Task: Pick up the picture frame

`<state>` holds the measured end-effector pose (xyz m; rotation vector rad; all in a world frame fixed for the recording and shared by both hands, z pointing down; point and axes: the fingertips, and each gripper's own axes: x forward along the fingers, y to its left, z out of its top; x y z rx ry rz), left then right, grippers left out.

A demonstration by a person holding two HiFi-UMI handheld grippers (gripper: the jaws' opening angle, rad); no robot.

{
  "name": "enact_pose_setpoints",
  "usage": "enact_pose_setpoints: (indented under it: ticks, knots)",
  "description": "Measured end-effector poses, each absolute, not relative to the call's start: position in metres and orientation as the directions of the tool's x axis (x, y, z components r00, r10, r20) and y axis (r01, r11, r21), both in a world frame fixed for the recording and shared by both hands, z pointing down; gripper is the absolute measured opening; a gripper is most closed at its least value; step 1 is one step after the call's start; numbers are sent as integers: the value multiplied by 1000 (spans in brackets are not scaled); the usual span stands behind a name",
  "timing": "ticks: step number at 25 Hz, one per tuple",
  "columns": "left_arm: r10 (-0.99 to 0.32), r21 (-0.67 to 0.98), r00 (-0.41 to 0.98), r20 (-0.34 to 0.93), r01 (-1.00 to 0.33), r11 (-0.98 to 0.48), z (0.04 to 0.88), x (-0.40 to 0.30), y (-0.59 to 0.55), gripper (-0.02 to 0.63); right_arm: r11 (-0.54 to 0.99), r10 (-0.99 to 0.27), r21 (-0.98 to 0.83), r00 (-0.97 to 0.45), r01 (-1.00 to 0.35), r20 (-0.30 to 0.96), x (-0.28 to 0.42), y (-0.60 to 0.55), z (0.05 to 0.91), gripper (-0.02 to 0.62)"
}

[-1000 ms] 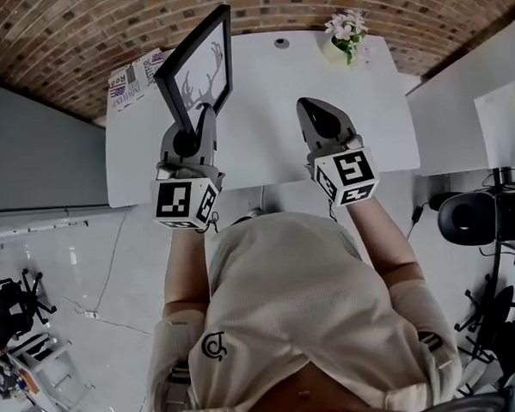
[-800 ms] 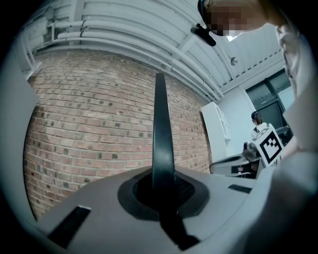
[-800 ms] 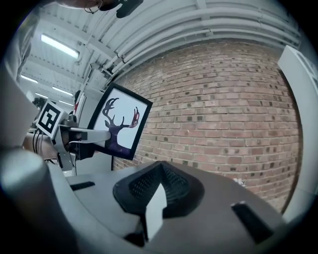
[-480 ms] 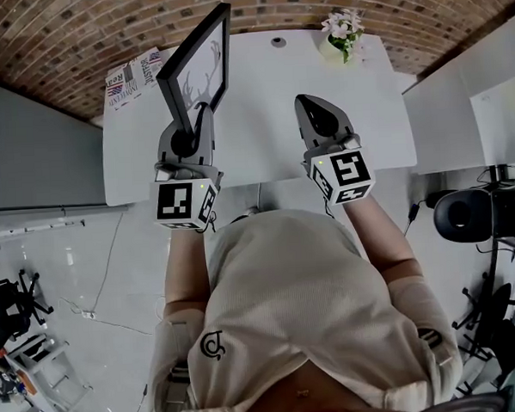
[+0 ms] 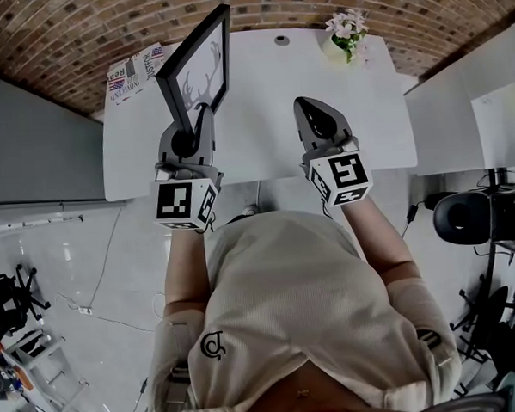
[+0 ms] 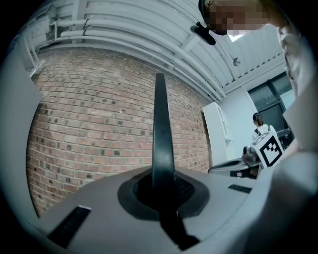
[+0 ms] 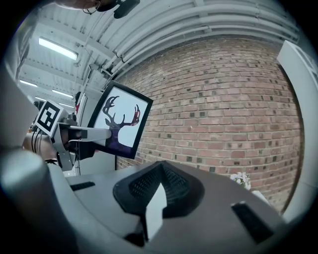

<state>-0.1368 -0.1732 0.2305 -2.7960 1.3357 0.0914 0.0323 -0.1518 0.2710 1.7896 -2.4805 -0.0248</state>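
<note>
The left gripper [image 5: 198,125] is clamped on the lower edge of the frame [image 5: 197,64] and holds it upright above the table [image 5: 272,153], so the lift seems done. The right gripper [image 5: 309,110], closed and empty, hangs beside, not needed.

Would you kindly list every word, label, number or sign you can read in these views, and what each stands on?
On the printed papers at the far left corner of the white table: bold headlines, too blurred to read.
On the person's cream shirt: a dark round emblem, no legible word.
On the black-and-white marker cubes: square codes, no letters.
On the black picture frame: a deer silhouette only, no text.
</note>
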Motion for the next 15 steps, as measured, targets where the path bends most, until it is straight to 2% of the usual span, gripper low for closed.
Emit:
enact_pose_setpoints:
  ticks: [15]
  knots:
    - [-746, 78, 665, -33, -742, -666, 250, -137, -176, 23, 295, -954, 37, -292, -955, 70, 26, -154, 280, 6]
